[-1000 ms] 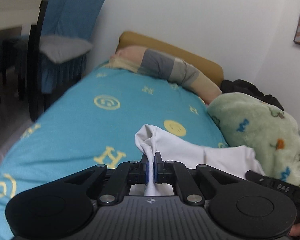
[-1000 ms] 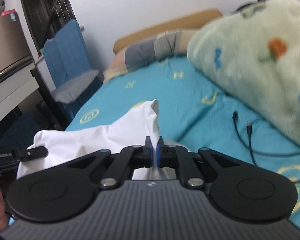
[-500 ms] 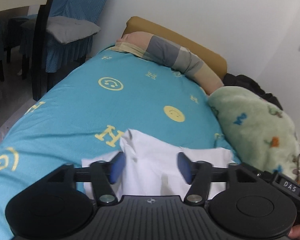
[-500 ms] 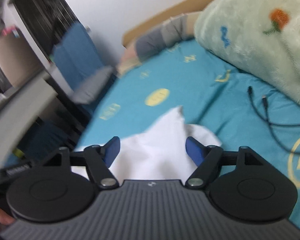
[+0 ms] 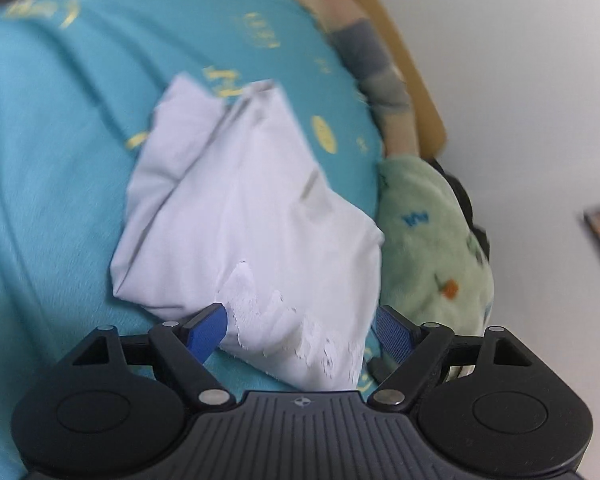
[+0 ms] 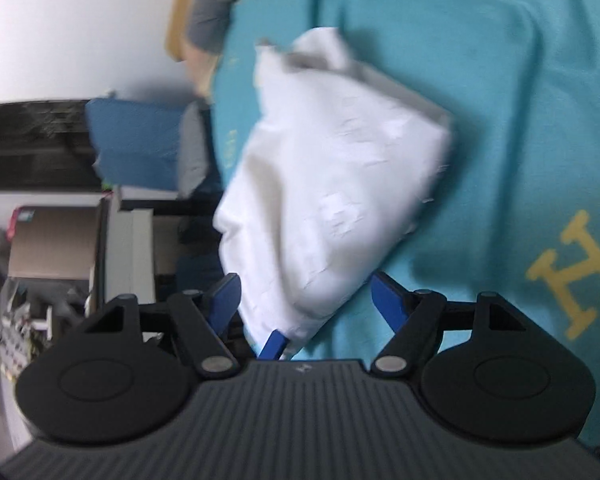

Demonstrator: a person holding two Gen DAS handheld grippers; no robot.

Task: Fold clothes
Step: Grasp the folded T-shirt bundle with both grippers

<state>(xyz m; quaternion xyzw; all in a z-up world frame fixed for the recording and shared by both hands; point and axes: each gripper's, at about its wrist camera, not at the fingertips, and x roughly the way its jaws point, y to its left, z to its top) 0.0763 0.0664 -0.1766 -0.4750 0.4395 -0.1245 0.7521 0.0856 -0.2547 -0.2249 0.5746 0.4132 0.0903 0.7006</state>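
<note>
White garment (image 5: 256,216) folded into a rough bundle, lying on the teal sheet (image 5: 52,168). Left gripper (image 5: 300,328) spread wide above the garment's near edge, gripping nothing. Right gripper (image 6: 305,300) likewise spread, over the garment's (image 6: 332,176) near corner. Green blanket (image 5: 432,240) just beside the garment. Pillow (image 5: 376,64) beyond the garment, against the headboard (image 5: 404,64).
</note>
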